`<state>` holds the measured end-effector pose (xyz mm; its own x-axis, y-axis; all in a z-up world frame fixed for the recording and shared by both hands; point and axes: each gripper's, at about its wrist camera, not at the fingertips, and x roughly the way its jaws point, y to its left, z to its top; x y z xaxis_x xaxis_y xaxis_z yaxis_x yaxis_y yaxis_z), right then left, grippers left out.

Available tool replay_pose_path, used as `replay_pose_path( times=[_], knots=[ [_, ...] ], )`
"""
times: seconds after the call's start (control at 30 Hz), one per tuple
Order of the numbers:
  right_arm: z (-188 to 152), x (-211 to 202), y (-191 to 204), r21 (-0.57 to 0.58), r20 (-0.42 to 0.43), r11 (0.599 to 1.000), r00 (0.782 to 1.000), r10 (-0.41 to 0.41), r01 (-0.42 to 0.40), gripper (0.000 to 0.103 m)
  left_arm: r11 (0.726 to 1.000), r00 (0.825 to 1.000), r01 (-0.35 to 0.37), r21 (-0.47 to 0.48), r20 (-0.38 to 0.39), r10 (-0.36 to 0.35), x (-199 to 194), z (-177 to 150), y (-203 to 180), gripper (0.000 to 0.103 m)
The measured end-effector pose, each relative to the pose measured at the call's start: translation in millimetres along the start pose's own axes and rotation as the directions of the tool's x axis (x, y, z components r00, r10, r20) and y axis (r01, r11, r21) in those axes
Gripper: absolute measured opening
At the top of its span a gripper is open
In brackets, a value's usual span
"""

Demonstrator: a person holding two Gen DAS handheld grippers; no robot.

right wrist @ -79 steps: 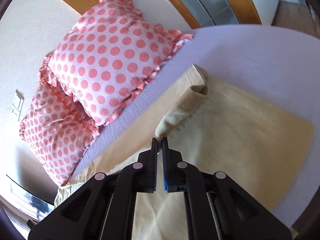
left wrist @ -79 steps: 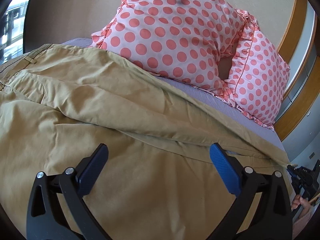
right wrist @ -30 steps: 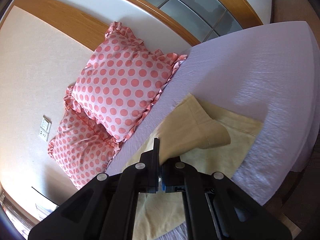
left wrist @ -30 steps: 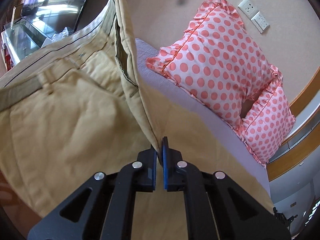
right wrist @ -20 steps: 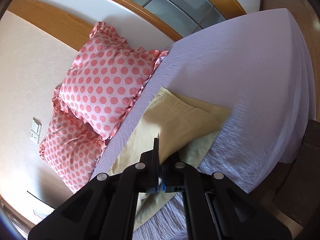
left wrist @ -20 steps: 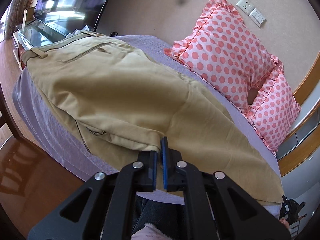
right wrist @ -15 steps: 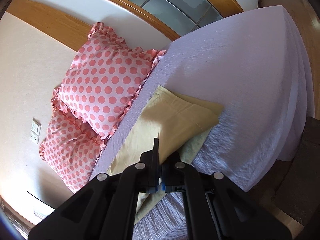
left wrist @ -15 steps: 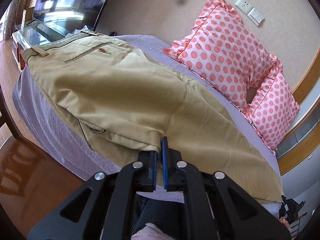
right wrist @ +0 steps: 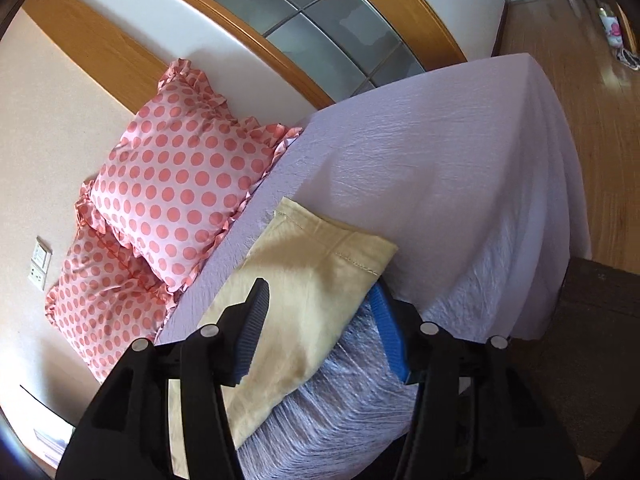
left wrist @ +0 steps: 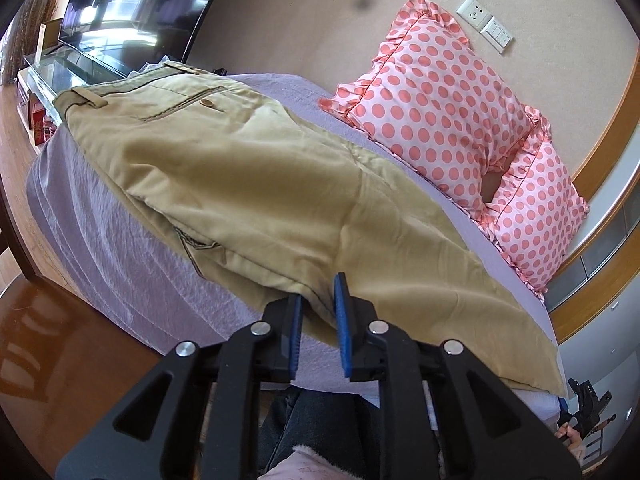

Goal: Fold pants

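Tan pants [left wrist: 256,184] lie folded lengthwise, one leg over the other, along the near edge of a lilac bed [left wrist: 120,256]. The waistband and back pocket are at the far left. My left gripper [left wrist: 318,304] is partly open, its blue pads either side of the near fold of the pants, with the fabric still between them. In the right wrist view the stacked leg hems [right wrist: 320,276] rest flat on the bed. My right gripper [right wrist: 320,312] is wide open just above them.
Two pink polka-dot pillows [left wrist: 440,112] stand against the wall behind the pants; they also show in the right wrist view [right wrist: 176,184]. The bed sheet [right wrist: 460,184] stretches far right. Wooden floor [left wrist: 60,360] lies below the bed edge. A TV unit [left wrist: 80,52] is far left.
Both grippers pulled the upper layer over and laid it flat, then opened: the right one wide, releasing the hems; the left one slightly, loosening its hold on the fold.
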<state>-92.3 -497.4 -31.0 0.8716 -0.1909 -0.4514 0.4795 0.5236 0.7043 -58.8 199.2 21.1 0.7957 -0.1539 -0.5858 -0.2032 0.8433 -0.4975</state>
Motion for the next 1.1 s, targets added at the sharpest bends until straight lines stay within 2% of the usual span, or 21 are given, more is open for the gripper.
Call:
replay_pose_path(
  times=[0.07, 0.13, 0.2, 0.27, 0.33, 0.47, 0.63, 0.7, 0.77, 0.8, 0.9, 1.0, 1.07, 1.1],
  knots=[
    [-3, 1, 4, -0.036, 0.012, 0.999, 1.000, -0.011, 0.011, 0.054, 1.000, 1.000, 0.002, -0.017, 0.025, -0.002, -7, -2, 5, 0.023],
    [-8, 6, 8, -0.057, -0.002, 0.998, 1.000, 0.018, -0.018, 0.050, 0.999, 0.998, 0.021, -0.050, 0.054, -0.018, -14, -4, 14, 0.024],
    [-15, 11, 14, -0.084, -0.005, 0.996, 0.999, 0.041, -0.042, 0.046, 0.997, 0.996, 0.008, -0.077, 0.086, -0.001, -22, -4, 22, 0.028],
    [-22, 16, 20, -0.121, -0.003, 0.991, 0.999, 0.053, -0.052, 0.031, 0.995, 0.992, -0.030, -0.096, 0.122, 0.042, -29, -3, 28, 0.028],
    [-28, 17, 27, -0.172, 0.015, 0.984, 0.999, 0.044, -0.041, 0.029, 0.992, 0.988, -0.038, -0.120, 0.145, 0.055, -35, -1, 35, 0.032],
    [-35, 13, 33, -0.246, 0.055, 0.969, 0.998, 0.020, -0.006, 0.027, 0.991, 0.988, -0.050, -0.123, 0.139, 0.067, -33, 1, 41, 0.034],
    [-50, 22, 53, -0.415, 0.076, 0.909, 0.997, 0.000, 0.031, 0.027, 0.994, 0.991, -0.035, -0.102, 0.125, 0.048, -26, -2, 38, 0.036],
    [-51, 28, 55, -0.441, 0.079, 0.897, 0.997, -0.004, 0.038, 0.017, 0.995, 0.992, -0.027, -0.097, 0.121, 0.039, -25, -3, 38, 0.037],
    [-45, 32, 53, -0.391, 0.041, 0.920, 0.999, 0.027, -0.009, 0.007, 0.995, 0.992, -0.019, -0.096, 0.121, 0.030, -25, -4, 40, 0.037],
    [-42, 33, 55, -0.374, 0.031, 0.927, 0.999, 0.045, -0.030, 0.006, 0.995, 0.992, -0.014, -0.097, 0.123, 0.026, -26, -4, 41, 0.037],
    [-39, 31, 88, -0.420, 0.028, 0.903, 0.994, 0.107, -0.085, 0.005, 0.995, 0.992, -0.001, -0.103, 0.128, 0.015, -26, -4, 45, 0.039],
    [-47, 24, 143, -0.480, -0.019, 0.845, 0.966, 0.259, -0.236, 0.005, 0.995, 0.992, 0.009, -0.104, 0.128, 0.004, -27, -7, 47, 0.041],
    [-66, 16, 185, -0.525, -0.094, 0.768, 0.922, 0.375, -0.366, 0.005, 0.995, 0.992, 0.015, -0.102, 0.126, -0.002, -28, -9, 47, 0.042],
    [-81, 12, 208, -0.547, -0.155, 0.711, 0.888, 0.432, -0.442, 0.005, 0.995, 0.992, 0.016, -0.099, 0.124, -0.003, -29, -10, 47, 0.042]
  ],
)
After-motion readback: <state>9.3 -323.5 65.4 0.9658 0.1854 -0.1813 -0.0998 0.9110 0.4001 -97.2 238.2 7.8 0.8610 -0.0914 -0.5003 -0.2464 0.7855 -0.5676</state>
